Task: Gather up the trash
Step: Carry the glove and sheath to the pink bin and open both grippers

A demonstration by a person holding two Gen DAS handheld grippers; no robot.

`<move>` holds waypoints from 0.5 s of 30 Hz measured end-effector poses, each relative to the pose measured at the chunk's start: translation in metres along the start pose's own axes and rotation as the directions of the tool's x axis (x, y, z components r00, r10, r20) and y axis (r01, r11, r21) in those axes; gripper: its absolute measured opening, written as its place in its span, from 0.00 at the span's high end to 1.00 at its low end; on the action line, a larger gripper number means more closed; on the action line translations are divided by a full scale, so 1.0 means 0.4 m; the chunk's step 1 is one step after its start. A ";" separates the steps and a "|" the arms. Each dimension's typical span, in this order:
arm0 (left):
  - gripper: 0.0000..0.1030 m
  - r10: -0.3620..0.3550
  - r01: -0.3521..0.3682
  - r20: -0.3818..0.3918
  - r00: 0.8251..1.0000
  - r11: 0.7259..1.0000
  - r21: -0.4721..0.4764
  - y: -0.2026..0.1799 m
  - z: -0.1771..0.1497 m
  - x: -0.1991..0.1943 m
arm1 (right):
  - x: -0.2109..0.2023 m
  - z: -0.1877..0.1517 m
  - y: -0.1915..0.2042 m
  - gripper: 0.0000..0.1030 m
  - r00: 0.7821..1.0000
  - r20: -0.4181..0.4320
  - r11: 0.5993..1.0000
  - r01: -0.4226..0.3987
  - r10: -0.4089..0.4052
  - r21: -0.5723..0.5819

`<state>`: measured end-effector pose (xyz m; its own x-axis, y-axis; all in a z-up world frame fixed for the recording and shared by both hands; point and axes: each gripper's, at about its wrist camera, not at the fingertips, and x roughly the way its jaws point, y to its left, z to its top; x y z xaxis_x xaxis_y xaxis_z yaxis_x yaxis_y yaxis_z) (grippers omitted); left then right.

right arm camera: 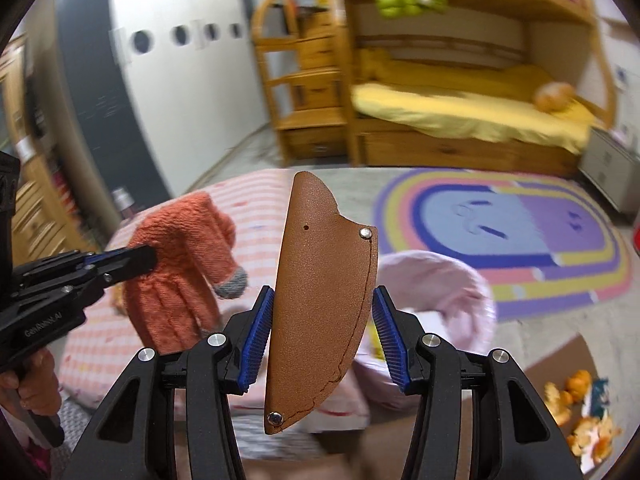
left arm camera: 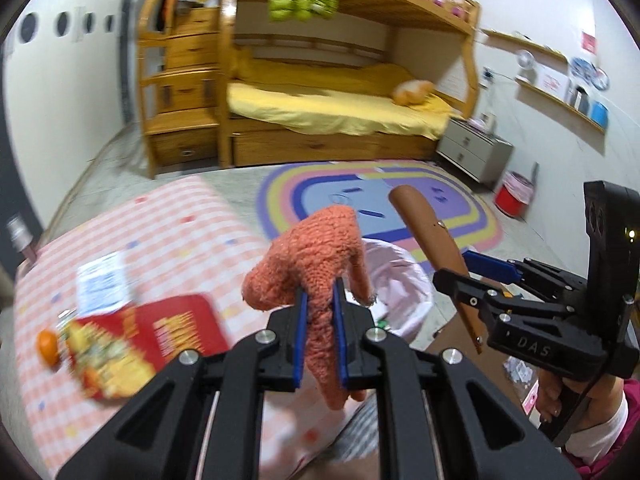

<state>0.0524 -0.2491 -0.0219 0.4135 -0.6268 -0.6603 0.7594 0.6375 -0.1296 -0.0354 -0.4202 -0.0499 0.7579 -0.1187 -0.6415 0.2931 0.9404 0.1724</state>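
2 items are held up off the pink checked cloth (left arm camera: 168, 232), apparently so that they can be carried over the pink-lined bin (left arm camera: 400, 280) that sits low between the 2 tools; this is a judgement, since nothing is being dropped yet. At far left of the left wrist view, uncollected litter is noted on the cloth: a red snack packet (left arm camera: 140, 344), a printed paper slip (left arm camera: 100, 284) and a small orange fruit (left arm camera: 47, 345) beside the packet. Next, the left gripper (left arm camera: 319, 336) is seen clenched on an orange knitted glove (left arm camera: 316, 260); both blue pads are pressed into the knit, the fingers nearly together, and the glove's grey-tipped finger hangs free. Further right, the right gripper (right arm camera: 322, 332) is seen about half spread around a brown leather sheath (right arm camera: 320, 292), held upright with its tip up; the left pad touches it, and contact at the right pad cannot be confirmed. At far right, orange peel (right arm camera: 580, 408) lies on cardboard (right arm camera: 560, 360) on the floor.
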 end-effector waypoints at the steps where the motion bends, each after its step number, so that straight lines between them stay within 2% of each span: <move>1: 0.90 -0.011 0.011 -0.004 1.000 1.000 0.007 -0.011 0.011 0.023 | 0.008 -0.003 -0.035 0.51 1.000 -0.006 0.999 0.021 -0.020 0.026; 7: 0.90 -0.084 0.086 -0.048 0.995 0.995 0.042 -0.080 0.074 0.186 | 0.069 -0.011 -0.164 0.51 0.995 -0.028 0.989 0.094 -0.091 0.117; 15: 0.89 -0.145 0.150 -0.096 0.985 0.988 0.043 -0.120 0.162 0.388 | 0.183 0.020 -0.301 0.50 0.995 -0.036 0.970 0.094 -0.088 0.223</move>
<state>0.1128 -0.4059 -0.0701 0.2487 -0.6669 -0.7024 0.8339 0.5163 -0.1949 -0.0104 -0.5445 -0.1116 0.7078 -0.1893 -0.6806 0.4854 0.8303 0.2738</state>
